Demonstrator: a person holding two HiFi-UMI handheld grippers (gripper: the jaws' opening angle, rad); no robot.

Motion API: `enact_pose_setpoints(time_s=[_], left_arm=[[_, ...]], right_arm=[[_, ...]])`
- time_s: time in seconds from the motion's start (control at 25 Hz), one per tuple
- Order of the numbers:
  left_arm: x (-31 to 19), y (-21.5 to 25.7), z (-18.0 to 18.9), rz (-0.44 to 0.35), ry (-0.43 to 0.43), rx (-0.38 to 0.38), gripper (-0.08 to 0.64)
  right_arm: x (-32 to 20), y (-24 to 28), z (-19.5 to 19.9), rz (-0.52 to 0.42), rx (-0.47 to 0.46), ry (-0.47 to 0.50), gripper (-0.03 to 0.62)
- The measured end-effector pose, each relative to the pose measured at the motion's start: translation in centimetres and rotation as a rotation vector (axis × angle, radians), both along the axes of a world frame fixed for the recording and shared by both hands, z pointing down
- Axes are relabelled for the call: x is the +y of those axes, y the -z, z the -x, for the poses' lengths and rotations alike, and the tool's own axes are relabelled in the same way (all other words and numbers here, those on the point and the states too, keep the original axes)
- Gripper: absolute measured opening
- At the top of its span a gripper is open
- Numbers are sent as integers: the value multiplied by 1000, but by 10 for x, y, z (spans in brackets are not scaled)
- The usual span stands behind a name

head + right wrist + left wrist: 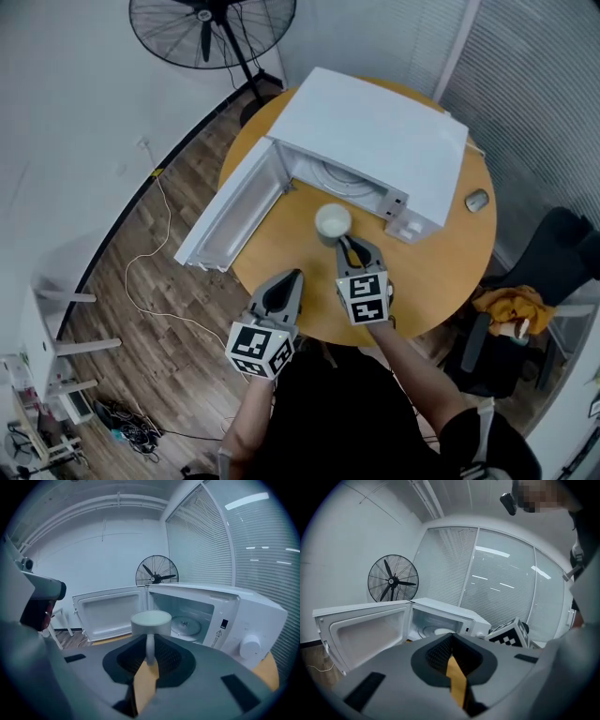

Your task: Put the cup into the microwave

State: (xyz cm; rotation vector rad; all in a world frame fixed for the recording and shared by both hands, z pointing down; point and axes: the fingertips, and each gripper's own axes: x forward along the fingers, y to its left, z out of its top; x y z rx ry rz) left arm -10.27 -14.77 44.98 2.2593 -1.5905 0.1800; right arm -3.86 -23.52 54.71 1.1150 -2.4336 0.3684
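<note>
We had the right gripper clamped on the handle of the white cup. The cup was upright, just in front of the open microwave cavity, over the round wooden surface. We couldn't tell whether it touched the surface. The door was swung wide to the left, with the turntable visible inside. The left gripper was nearer us, jaws together with nothing between them.
</note>
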Motion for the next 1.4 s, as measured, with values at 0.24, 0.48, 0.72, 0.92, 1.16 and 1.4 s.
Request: enact_pose_setpoints(time_s=[0.24, 0.48, 0.72, 0.92, 1.16, 1.4], left_arm=[[-12, -9, -3, 21, 29, 13, -5], [-21, -14, -6, 27, 24, 22, -5], [-30, -24, -4, 40, 11, 34, -5], [-35, -29, 1, 53, -4, 47, -5], [-39, -29, 13, 63, -17, 41, -5], [-47, -30, 24, 71, -36, 34, -5]], right_arm=[[-30, -18, 4, 2, -12, 3, 58], [-63, -32, 2, -14, -4, -51, 57], [-89, -41, 5, -43, -13, -104, 57], [-106, -50, 9, -47, -26, -148, 54], [-123, -56, 15, -63, -38, -199, 51], [-141, -60, 16, -78, -52, -254, 46]])
